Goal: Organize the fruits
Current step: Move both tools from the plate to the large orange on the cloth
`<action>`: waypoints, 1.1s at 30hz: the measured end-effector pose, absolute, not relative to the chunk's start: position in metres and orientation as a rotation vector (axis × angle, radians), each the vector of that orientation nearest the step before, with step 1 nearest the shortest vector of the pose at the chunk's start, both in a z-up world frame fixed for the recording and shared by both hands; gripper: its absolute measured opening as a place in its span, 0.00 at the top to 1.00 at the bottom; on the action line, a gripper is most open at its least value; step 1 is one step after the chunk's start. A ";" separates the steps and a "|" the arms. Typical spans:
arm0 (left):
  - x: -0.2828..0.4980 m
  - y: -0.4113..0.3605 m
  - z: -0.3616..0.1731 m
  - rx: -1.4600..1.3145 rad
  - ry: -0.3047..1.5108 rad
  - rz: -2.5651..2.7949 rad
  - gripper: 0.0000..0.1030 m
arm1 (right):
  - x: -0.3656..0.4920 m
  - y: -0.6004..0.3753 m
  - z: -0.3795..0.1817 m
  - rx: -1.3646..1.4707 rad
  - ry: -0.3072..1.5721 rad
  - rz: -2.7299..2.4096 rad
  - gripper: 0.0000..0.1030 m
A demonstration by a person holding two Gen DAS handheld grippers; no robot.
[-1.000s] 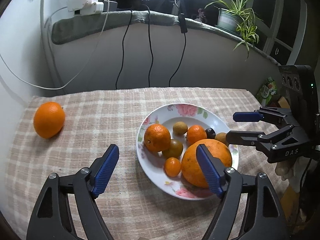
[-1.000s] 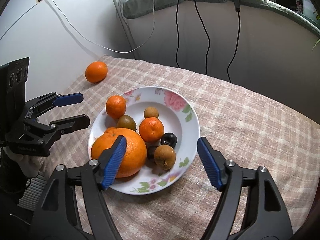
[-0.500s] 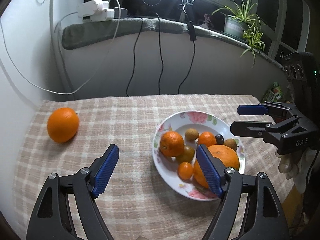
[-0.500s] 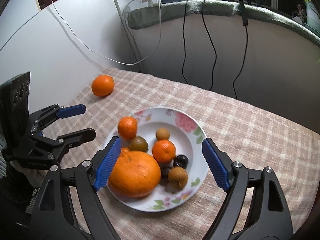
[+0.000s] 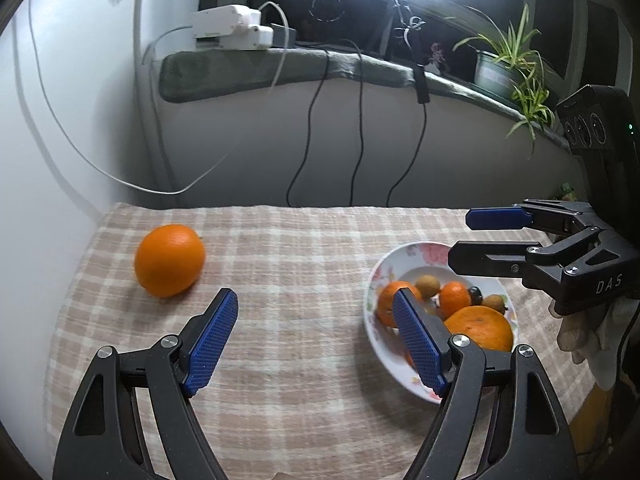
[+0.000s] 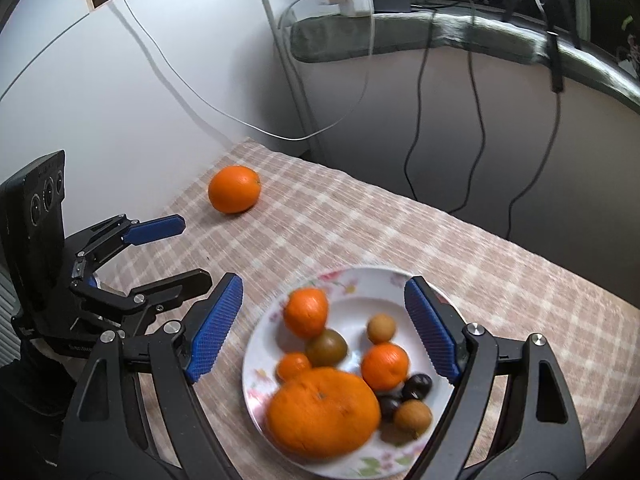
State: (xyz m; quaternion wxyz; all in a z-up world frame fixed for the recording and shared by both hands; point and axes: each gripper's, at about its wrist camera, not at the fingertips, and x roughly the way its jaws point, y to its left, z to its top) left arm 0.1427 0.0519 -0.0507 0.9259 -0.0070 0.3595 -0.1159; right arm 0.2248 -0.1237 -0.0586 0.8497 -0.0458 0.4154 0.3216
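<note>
Checked beige-and-white woven cloth (image 5: 304,264) over the counter, coarse in texture. Near its left edge, a lone round orange (image 5: 169,259) with a dimpled skin, well apart from the plate (image 5: 374,304), also seen far off in the right wrist view (image 6: 234,189). Toward the right edge, a glossy white plate with pink flower print (image 6: 256,364), holding a heap of fruit: one big, slightly flattened orange (image 6: 324,412) at the near rim, three small tangerines (image 6: 306,312), a greenish-brown round fruit (image 6: 326,347), two tan rough-skinned balls (image 6: 381,328) and two dark, shiny plum-like fruits (image 6: 417,387).

Left gripper (image 5: 316,340) hovering over bare cloth between orange and plate, blue ridged pads spread wide, nothing between them. Right gripper (image 6: 324,332) above the plate, likewise spread and empty, pads flanking the heap without touching it.

From the left wrist only: bright lamp glare and a potted spider plant (image 5: 508,64) on the padded sill, with the right pad hiding part of the plate's fruit. From the right wrist only: the whole plate, somewhat blurred. In both: white chargers (image 5: 232,32) on the sill and black cables (image 5: 360,140) hanging down the wall behind the counter.
</note>
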 end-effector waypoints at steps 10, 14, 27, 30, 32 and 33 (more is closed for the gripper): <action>0.152 0.079 -0.052 -0.034 0.727 -0.200 0.23 | 0.240 -0.084 -0.056 -0.119 0.883 0.728 0.17; 0.158 0.095 -0.055 -0.048 0.725 -0.172 0.23 | 0.250 -0.070 -0.055 -0.100 0.891 0.750 0.17; 0.179 0.152 -0.070 -0.151 0.754 -0.102 0.23 | 0.272 -0.020 -0.064 -0.101 0.946 0.808 0.17; 0.184 0.163 -0.075 -0.176 0.763 -0.097 0.23 | 0.277 -0.009 -0.067 -0.108 0.952 0.814 0.17; 0.188 0.169 -0.079 -0.190 0.771 -0.095 0.23 | 0.280 -0.002 -0.071 -0.111 0.959 0.819 0.17; 0.190 0.171 -0.080 -0.196 0.774 -0.098 0.23 | 0.282 0.002 -0.073 -0.111 0.966 0.821 0.17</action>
